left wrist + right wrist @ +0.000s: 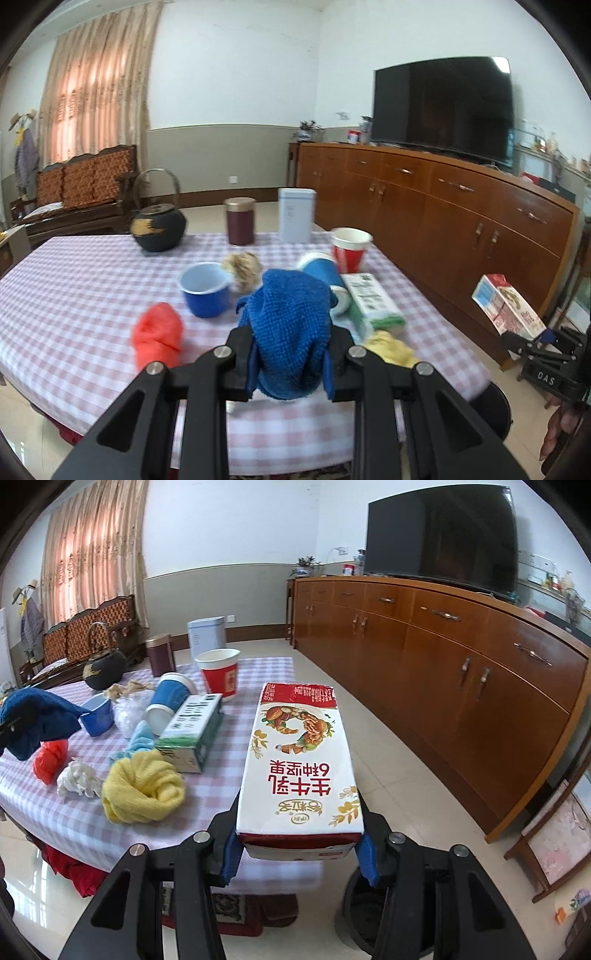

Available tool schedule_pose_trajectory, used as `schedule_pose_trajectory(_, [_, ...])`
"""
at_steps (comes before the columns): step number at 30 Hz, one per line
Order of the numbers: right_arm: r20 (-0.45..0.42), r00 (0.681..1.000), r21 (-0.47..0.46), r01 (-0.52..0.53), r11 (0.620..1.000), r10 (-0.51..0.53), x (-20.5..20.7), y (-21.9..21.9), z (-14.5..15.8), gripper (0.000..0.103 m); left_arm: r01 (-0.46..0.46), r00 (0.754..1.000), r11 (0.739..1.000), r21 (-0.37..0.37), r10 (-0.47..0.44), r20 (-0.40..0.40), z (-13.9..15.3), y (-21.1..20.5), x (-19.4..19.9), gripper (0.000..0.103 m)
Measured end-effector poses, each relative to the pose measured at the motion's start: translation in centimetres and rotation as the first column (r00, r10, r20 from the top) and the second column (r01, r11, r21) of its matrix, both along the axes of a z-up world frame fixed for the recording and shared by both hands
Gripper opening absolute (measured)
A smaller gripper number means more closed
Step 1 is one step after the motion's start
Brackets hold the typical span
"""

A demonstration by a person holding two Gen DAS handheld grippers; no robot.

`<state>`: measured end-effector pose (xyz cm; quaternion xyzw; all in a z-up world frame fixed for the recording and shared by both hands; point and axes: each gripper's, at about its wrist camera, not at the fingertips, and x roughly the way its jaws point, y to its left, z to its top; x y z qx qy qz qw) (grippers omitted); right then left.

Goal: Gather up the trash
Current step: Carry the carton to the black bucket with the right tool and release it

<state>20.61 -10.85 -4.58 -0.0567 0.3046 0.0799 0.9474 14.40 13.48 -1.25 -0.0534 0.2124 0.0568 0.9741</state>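
Trash mostly uncollected: right claw (299, 843) clamped on milk carton (301, 760), left claw (290, 363) clamped on blue cloth (290, 317); cups, wads remaining on bench (229, 775).

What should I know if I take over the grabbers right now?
Left gripper: shut on the blue cloth.
Right gripper: shut on the milk carton, held past the table edge above a dark bin.
Done: carton picked up.
Left on the table: green box, paper cups, red bag, white wad, yellow cloth.
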Motion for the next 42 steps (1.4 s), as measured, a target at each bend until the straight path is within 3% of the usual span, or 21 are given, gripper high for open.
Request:
schedule_pose_trajectory(9, [-0.002,0.996,-0.003,0.093,0.996,-0.093,-2.2,-5.5,0.5,0.053,0.142,0.99,0.99,-0.006,-0.142,0.017,1.0,-6.8,0.0,0.027])
schedule_pose_trajectory(17, [-0.011,0.985,-0.007,0.173,0.985,-0.173,-4.5,-10.7,0.2,0.053,0.286,0.958,0.958,-0.008,-0.286,0.019,1.0,-13.6,0.4,0.027])
schedule_pose_trajectory(25, [-0.038,0.977,0.032,0.21,0.977,-0.209,-6.5,-16.1,-1.6,0.053,0.422,0.906,0.907,-0.012,-0.422,-0.017,-0.6,-20.0,1.1,0.027])
schedule_pose_trajectory(32, [-0.079,0.971,0.027,0.227,0.974,-0.224,-7.4,-19.7,-4.2,0.053,0.524,0.847,0.851,-0.026,-0.524,-0.086,-3.8,-25.8,1.7,0.027])
schedule_pose_trajectory(42, [-0.204,0.967,-0.008,0.153,0.988,-0.152,-4.2,-23.6,-11.1,0.053,0.593,0.776,0.802,-0.075,-0.594,-0.213,-9.9,-31.2,4.9,0.027])
